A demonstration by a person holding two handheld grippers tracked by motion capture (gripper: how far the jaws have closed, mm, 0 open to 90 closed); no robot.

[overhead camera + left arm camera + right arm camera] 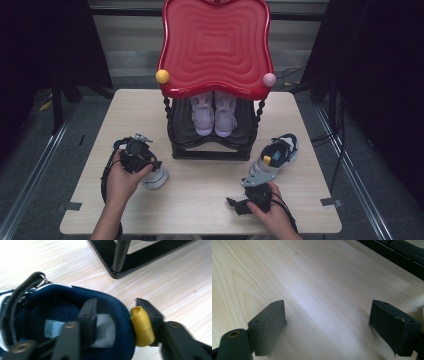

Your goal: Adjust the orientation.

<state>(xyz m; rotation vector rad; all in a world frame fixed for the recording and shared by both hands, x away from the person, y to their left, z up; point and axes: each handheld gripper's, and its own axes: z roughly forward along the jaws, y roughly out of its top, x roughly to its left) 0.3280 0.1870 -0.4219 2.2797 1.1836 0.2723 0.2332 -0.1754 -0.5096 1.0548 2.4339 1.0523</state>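
The left gripper (113, 315) straddles the padded heel collar of a navy and white shoe (50, 315): one jaw sits inside the opening, the other outside against the yellow heel loop (142, 326), and the pads look closed onto the collar. That shoe lies on the wooden table (200, 195), just to the left front of the black rack (210, 150), whose lower shelf holds a pair of pale pink shoes (214, 116) beneath a red tray-like top (215, 47). The right gripper (328, 327) hovers low over bare wood with its jaws wide and nothing between them, near the toe of the matching shoe (274, 160) at the rack's right. The grip takes only soft padding and a loose loop, so on lifting I judge the shoe could sag, twist or slip free, and its toe might catch the rack's post.
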